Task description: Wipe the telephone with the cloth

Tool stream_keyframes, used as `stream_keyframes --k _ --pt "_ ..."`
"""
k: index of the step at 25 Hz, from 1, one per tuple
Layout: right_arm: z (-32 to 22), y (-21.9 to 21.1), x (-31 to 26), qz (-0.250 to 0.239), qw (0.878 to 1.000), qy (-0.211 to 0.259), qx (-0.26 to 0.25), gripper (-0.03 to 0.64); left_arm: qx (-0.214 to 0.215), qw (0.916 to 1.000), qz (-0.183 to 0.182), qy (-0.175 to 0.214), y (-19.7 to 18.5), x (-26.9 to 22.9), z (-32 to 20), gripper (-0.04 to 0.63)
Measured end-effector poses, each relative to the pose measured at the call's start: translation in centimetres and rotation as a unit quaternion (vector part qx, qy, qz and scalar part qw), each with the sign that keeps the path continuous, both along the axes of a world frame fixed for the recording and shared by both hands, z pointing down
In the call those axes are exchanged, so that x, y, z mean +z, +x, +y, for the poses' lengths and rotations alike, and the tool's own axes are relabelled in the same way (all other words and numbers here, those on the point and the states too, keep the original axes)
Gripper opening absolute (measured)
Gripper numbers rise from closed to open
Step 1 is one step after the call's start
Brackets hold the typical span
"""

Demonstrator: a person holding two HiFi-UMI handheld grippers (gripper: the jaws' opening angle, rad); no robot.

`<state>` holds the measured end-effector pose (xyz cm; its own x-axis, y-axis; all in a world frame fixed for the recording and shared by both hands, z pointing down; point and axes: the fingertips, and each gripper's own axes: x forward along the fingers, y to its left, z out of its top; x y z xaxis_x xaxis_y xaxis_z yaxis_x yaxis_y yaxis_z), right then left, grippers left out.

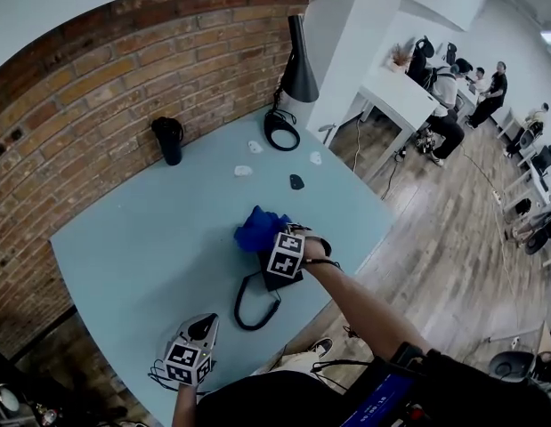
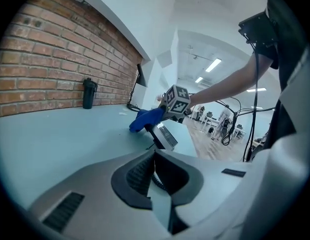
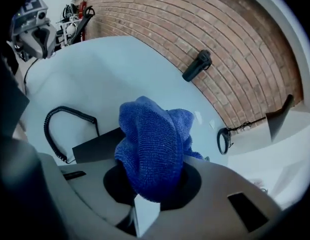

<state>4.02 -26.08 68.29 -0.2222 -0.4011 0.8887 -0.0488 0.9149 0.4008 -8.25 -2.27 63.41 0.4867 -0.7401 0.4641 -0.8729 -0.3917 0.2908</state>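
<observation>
While the right claw (image 3: 144, 200) grips it, the cloth (image 3: 152, 144) overhangs the telephone (image 3: 97, 146).

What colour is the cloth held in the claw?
Blue. The cloth shows best in the right gripper view.

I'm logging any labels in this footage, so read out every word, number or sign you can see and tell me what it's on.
No text can be read anywhere.
Telephone, pale panel on its side: too blurred to read.
Blue screen at the person's waist: characters too small to read.
Square markers on the cubes: black-and-white patterns, not words.
Cloth: no print.
</observation>
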Motion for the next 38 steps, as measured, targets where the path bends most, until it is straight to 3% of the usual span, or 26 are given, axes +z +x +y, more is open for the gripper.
stream_keyframes --k 4,24,38 --pt "1.0 -0.3 0.6 0.019 0.999 -0.042 -0.01 0.055 0.007 1.0 0.001 -0.005 0.6 0.6 -0.2 0.006" --pt "4.5 1.3 2.5 0.021 0.998 -0.054 0.016 0.055 0.024 0.9997 -0.003 0.001 1.9 0.7 -0.1 0.006" --pt "9.2 3.2 5.0 0.028 0.996 -0.086 0.023 0.055 0.032 0.9995 -0.004 0.006 2.3 0.4 -0.1 0.006"
